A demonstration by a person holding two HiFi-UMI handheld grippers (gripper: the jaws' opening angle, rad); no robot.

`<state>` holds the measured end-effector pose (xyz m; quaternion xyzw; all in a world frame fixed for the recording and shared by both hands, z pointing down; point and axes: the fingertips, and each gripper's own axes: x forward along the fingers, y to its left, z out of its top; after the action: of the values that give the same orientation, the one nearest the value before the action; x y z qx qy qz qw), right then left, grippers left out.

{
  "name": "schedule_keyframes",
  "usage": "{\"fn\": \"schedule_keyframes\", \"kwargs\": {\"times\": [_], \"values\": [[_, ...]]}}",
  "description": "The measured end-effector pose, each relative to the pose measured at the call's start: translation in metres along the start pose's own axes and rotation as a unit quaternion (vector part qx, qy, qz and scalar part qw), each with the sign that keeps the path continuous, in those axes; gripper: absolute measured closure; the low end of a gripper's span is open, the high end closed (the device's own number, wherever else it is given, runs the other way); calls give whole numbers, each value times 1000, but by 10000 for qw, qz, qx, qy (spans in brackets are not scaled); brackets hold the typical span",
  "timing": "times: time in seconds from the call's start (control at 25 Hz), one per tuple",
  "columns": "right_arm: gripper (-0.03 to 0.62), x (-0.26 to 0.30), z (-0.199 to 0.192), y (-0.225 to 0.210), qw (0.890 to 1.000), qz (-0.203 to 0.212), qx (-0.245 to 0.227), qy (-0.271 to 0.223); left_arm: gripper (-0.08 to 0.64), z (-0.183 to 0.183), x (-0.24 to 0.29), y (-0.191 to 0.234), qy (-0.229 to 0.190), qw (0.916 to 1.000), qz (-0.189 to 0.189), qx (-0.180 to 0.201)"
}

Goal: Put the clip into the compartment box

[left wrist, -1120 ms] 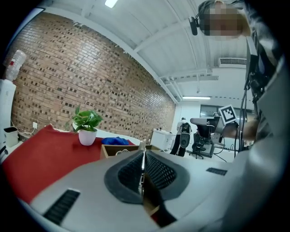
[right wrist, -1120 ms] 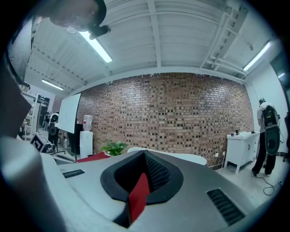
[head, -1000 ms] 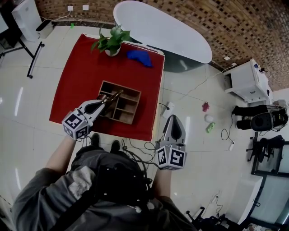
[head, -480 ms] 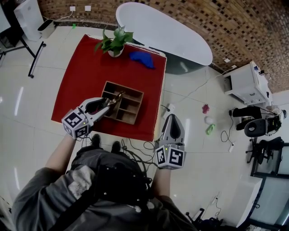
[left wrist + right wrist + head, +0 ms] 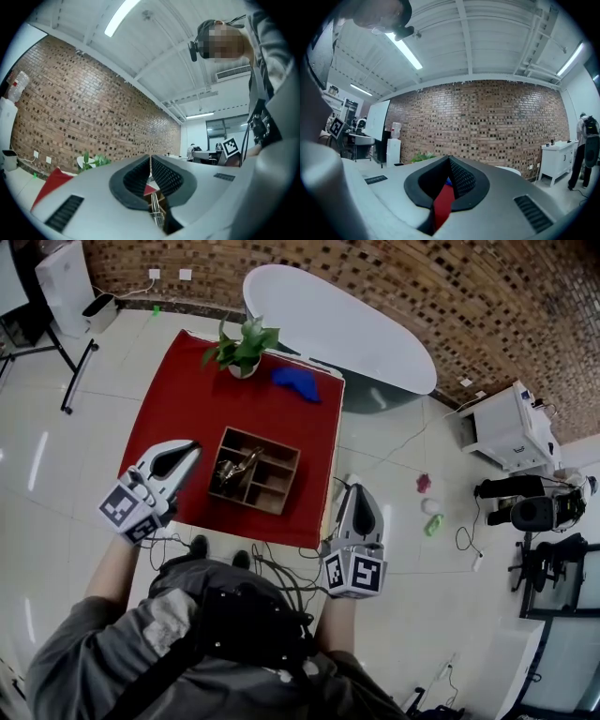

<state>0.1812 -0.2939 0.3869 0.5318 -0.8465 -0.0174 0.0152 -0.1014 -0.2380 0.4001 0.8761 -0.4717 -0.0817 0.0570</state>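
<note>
The brown wooden compartment box (image 5: 268, 439) sits on the red table top (image 5: 183, 395). The metal clip (image 5: 235, 467) lies in a compartment on the box's left side, with nothing holding it. My left gripper (image 5: 187, 447) hangs to the left of the box, clear of it. Its jaws are closing and the tips meet with nothing between them (image 5: 150, 161). My right gripper (image 5: 360, 491) stays off the table's right edge, over the floor. Its jaws are together and empty (image 5: 449, 161).
A potted plant (image 5: 242, 346) and a blue cloth (image 5: 295, 381) stand at the table's far end. A white oval table (image 5: 337, 324) lies beyond. Cables (image 5: 298, 559) trail on the floor near my feet. White cabinets and chairs stand at the right.
The left gripper, which held the clip over the box, has let it go and drawn back to the left. The clip now lies in the box. The right gripper has barely moved.
</note>
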Motion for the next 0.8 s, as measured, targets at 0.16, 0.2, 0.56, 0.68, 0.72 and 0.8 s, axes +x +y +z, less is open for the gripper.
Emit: {"fn": "schedule_keyframes", "kwargs": {"times": [0.16,0.2,0.56,0.68,0.72,0.8], "values": [[574,4,7,9,9998,140,-126,-19,525,39,-9,-2,-249,9991,-38,346],[572,8,8,12,9996,208,-182,17,525,45,-9,-2,-265,9989,-34,391],[574,24,-1,40,9966,655,-455,200,525,39,-8,2,80,9990,167,411],[574,23,-5,40,9967,661,-411,232,525,36,-10,-2,112,9990,161,406],[574,22,-6,39,9968,661,-391,238,525,34,-10,-3,135,9991,176,371],[574,21,-5,39,9968,666,-354,253,525,31,-12,-4,203,9992,203,276]]}}
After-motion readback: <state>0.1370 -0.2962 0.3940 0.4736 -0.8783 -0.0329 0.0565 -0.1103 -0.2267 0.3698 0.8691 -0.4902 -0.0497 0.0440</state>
